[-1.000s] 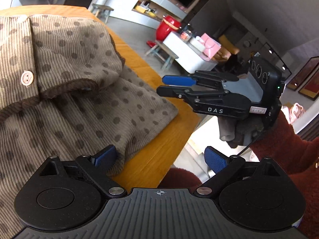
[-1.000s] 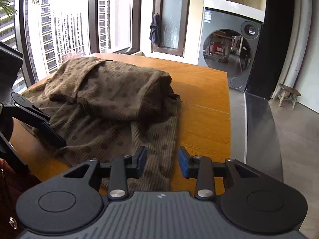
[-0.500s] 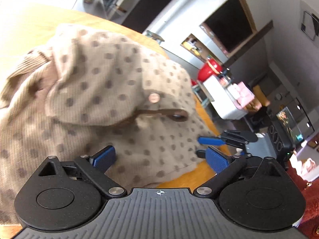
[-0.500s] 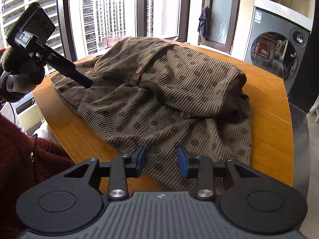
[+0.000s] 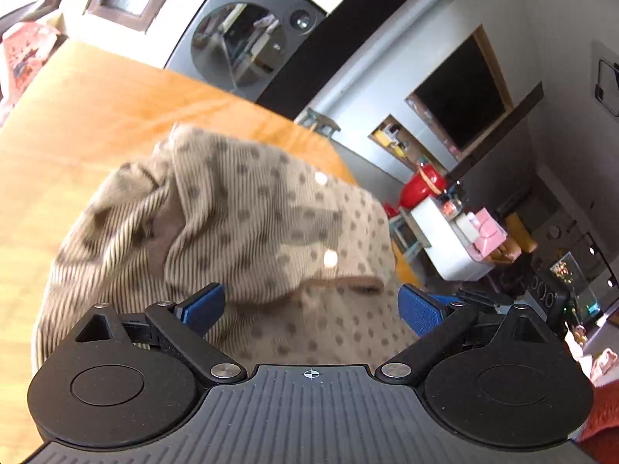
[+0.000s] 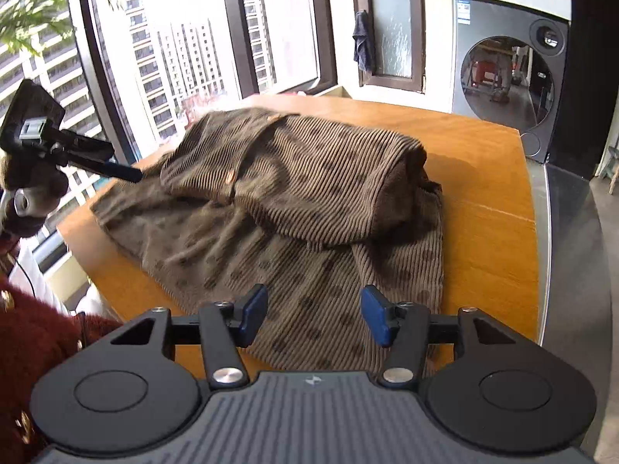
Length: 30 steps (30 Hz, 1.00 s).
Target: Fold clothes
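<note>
Both claws, left claw and right claw, gape empty; right has widened over the garment.

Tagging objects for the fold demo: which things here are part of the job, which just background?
Job: brown dotted corduroy garment, wooden table, left gripper, right gripper.
Background: washing machine, red pot, pink box.

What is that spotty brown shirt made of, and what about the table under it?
The spotty shirt looks like soft corduroy-type cloth: fine raised ribs run across it, the finish is matte, and it slumps in folds. Whether it is cotton I cannot tell. The table looks like wood with a smooth, glossy finish: orange-brown grain lines and bright window glare on top. It might be veneer.
</note>
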Each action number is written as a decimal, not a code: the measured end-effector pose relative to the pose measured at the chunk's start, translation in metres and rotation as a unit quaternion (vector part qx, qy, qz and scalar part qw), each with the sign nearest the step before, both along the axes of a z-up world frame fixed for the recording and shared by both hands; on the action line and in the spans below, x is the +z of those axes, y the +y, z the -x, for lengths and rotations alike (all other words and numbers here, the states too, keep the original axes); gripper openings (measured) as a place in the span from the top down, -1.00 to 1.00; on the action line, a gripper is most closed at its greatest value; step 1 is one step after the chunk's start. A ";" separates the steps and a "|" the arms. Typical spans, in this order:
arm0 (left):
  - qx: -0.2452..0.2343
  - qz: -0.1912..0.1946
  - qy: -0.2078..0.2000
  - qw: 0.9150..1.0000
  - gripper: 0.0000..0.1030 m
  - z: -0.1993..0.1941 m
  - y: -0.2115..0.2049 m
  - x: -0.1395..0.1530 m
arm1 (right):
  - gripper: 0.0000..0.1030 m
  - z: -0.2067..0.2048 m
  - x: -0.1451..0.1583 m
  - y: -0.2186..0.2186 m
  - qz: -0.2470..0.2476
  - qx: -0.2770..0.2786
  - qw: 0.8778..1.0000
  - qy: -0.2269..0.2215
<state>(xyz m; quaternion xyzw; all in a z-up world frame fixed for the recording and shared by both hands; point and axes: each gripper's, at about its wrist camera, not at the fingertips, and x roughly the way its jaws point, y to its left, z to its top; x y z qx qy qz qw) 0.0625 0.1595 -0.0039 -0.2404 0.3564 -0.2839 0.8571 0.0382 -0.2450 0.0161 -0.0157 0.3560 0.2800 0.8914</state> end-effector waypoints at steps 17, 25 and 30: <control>0.043 -0.023 0.030 0.998 0.31 -0.079 -0.007 -0.016 | 0.65 -0.111 -0.025 0.027 -0.086 -0.078 0.993 0.004; 0.016 -0.042 -0.051 0.998 0.55 -0.023 -0.007 0.041 | 0.78 -0.058 0.039 0.025 -0.088 -0.026 0.993 -0.077; 0.012 -0.051 -0.025 0.998 0.51 0.012 -0.004 0.021 | 0.76 -0.025 0.021 0.017 -0.071 -0.022 0.996 -0.052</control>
